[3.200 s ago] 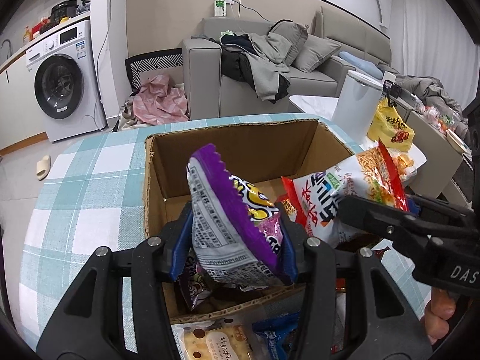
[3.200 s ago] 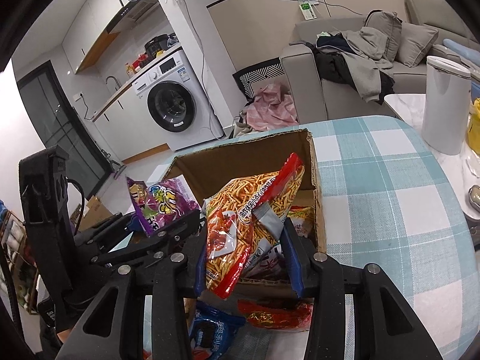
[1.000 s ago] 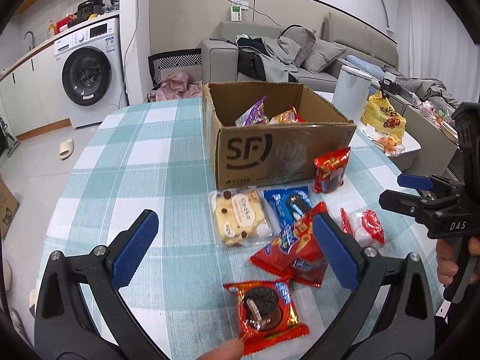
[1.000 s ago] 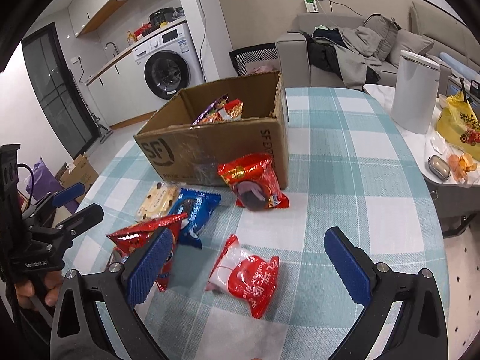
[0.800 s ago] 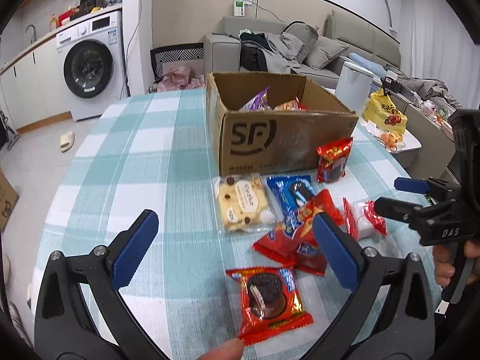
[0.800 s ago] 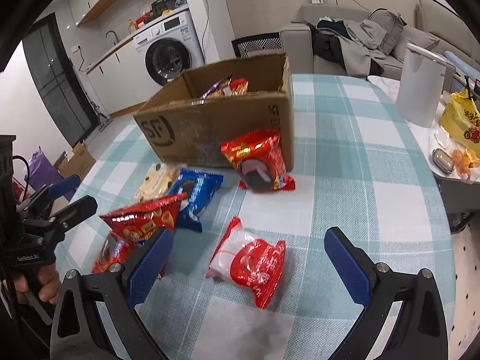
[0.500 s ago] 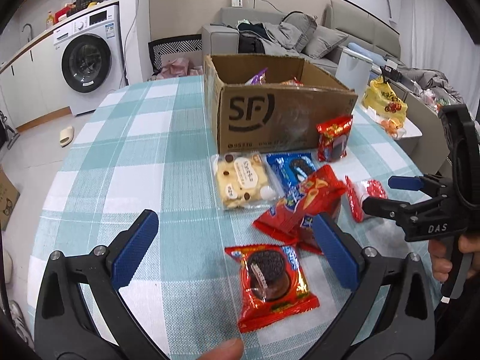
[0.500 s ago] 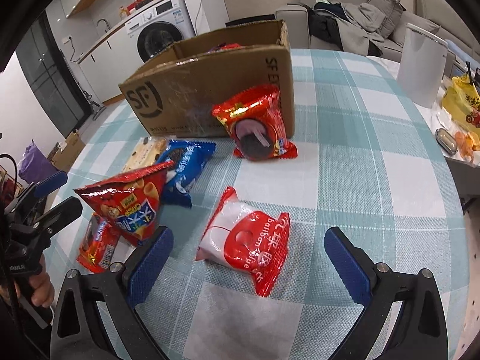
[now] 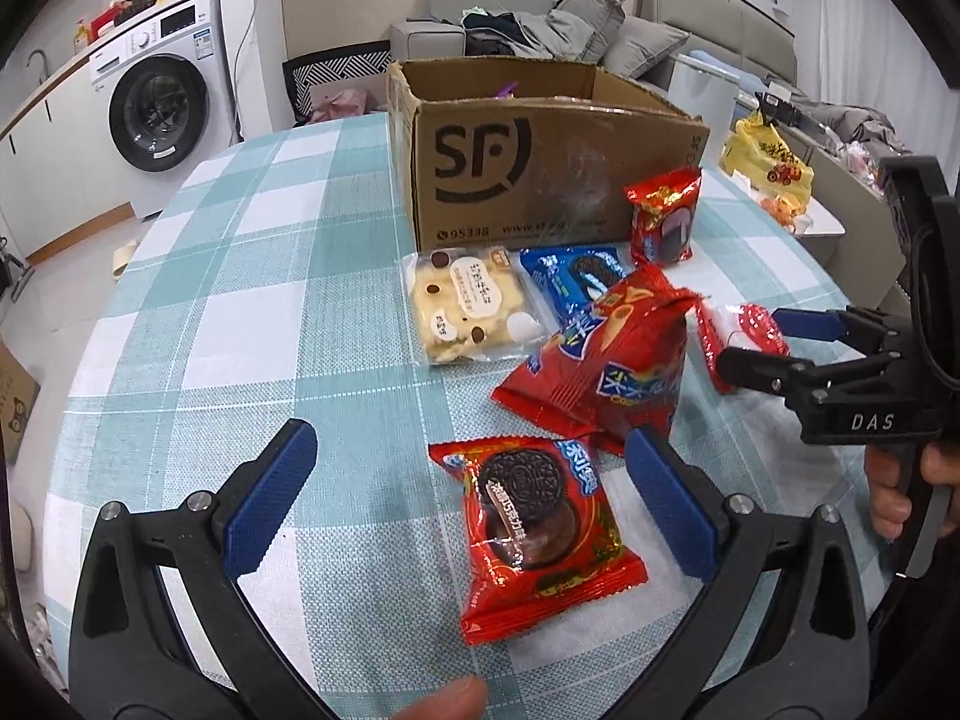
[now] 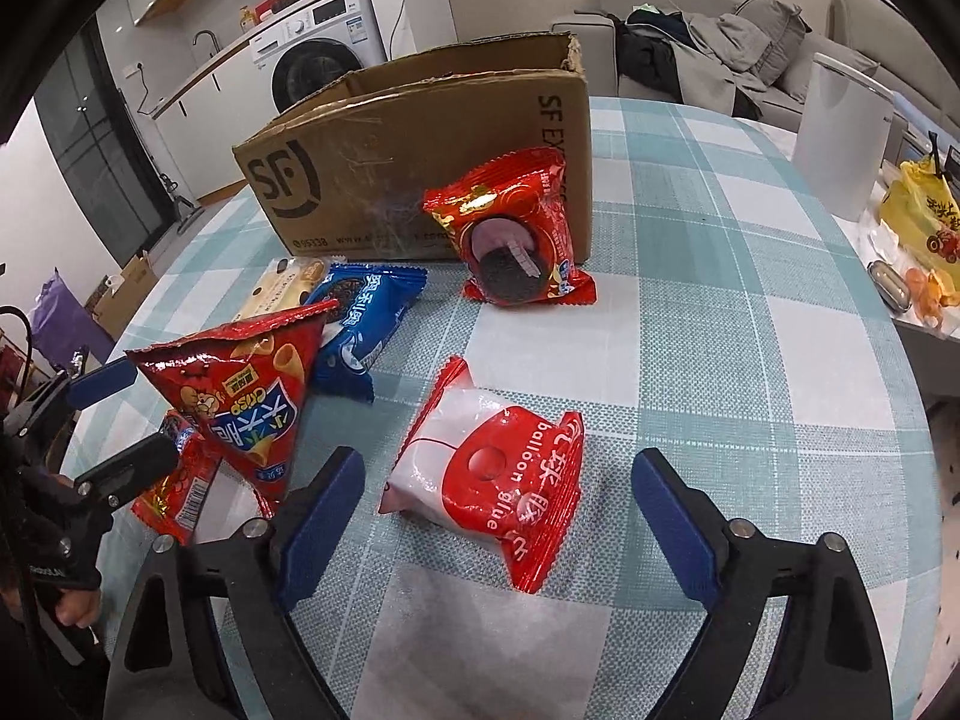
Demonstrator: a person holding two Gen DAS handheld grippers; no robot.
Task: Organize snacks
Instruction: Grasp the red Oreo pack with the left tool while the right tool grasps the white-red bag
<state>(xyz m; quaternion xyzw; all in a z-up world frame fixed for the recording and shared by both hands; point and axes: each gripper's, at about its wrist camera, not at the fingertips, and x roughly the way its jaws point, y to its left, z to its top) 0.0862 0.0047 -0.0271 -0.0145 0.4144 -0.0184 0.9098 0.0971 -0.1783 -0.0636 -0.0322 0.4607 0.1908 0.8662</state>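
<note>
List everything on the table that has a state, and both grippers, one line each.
Cardboard box: open at the top, upright.
Red cookie pack: sealed, lying flat between the open left gripper fingers.
Red and white pack: sealed, lying flat, in front of the right gripper.
Right gripper: open, jaws have just been closing, not touching it.
Red chip bag: sealed, puffed.
Small red pack: leaning on the box.

The left claw (image 9: 471, 495), black with blue pads, points down at the counter and its jaws stand wide apart, gripping nothing. The right claw (image 10: 498, 501), of the same black and blue make, also tilts downward; its jaws have just been closing but remain apart, with no pad pressing anything. A hand (image 9: 900, 492) grips the right claw's handle.
</note>
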